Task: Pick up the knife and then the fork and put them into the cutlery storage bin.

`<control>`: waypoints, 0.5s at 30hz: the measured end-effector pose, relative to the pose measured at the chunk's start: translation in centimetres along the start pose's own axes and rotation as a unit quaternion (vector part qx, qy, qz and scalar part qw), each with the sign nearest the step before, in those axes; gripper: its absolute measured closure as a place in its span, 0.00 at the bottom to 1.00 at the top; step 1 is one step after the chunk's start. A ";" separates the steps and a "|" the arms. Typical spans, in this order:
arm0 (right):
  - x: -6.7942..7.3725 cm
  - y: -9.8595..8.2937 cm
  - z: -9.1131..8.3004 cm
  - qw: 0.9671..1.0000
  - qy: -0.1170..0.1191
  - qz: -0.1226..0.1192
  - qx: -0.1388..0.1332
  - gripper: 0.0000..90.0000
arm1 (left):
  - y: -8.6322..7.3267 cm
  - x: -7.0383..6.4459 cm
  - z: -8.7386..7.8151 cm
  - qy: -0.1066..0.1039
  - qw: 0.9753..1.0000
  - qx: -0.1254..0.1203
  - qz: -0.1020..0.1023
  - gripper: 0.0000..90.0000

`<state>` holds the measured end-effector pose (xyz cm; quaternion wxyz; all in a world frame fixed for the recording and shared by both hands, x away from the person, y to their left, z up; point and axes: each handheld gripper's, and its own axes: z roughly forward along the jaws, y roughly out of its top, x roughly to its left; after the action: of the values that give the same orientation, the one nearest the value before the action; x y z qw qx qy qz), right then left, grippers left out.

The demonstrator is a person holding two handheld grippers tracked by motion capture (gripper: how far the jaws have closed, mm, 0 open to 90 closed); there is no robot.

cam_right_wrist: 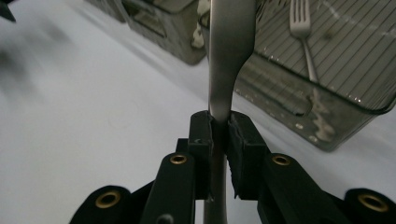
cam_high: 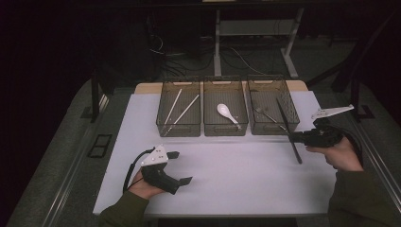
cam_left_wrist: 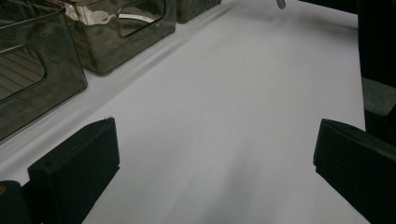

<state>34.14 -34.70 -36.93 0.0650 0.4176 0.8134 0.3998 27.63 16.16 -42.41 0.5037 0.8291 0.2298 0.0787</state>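
**Dim room, bright tabletop, soft focus up close**

From my station the high view reads dark all round the white table [cam_high: 227, 179]; the floor behind it sinks to near black, the cabling there barely legible. Light falls from above onto the table. Its surface is evenly lit, faintly violet, and grainy. The three smoky bins [cam_high: 225, 113] at the table's far side cast little shadow.

In the left gripper view, glare ripples on the nearest bin wall [cam_left_wrist: 116, 28]; soft grey shadow pools on the table between the jaws.

In the right gripper view, the metal handle [cam_right_wrist: 229, 56] is blurred close up and the table to its left is smeared, while the fork [cam_right_wrist: 303, 42] is sharper.
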 end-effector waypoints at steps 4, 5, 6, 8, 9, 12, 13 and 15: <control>0.0 0.6 -0.6 1.000 -0.009 0.004 -0.023 0.89 | 0.0 0.0 0.0 0.001 1.000 -0.001 -0.005 0.00; -0.1 0.8 -0.8 1.000 -0.012 0.002 -0.027 0.89 | 0.0 0.0 0.0 0.001 1.000 -0.001 -0.005 0.00; -0.1 1.1 -0.9 0.999 -0.015 0.004 -0.033 0.89 | 0.0 0.0 0.0 0.001 1.000 -0.001 -0.006 0.00; -0.2 1.6 -1.1 0.999 -0.022 0.005 -0.041 0.89 | 0.0 0.0 0.0 0.002 1.000 -0.001 -0.007 0.00; -0.2 1.9 -1.2 0.999 -0.028 0.005 -0.046 0.89 | 0.0 0.0 0.0 0.002 1.000 0.000 -0.006 0.00; -0.3 2.7 -1.4 0.998 -0.033 0.006 -0.058 0.89 | 0.0 0.0 0.0 0.002 1.000 -0.001 -0.007 0.00; -0.3 3.0 -1.4 0.998 -0.034 0.006 -0.062 0.89 | 0.0 0.0 0.0 0.002 1.000 -0.001 -0.007 0.00; -0.3 3.8 -1.5 0.997 -0.040 0.004 -0.067 0.89 | 0.0 0.0 0.0 0.002 1.000 -0.001 -0.007 0.00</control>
<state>36.05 -34.56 -33.37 0.1238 0.4314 0.7799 0.4363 27.64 16.17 -42.47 0.5048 0.8266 0.2366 0.0770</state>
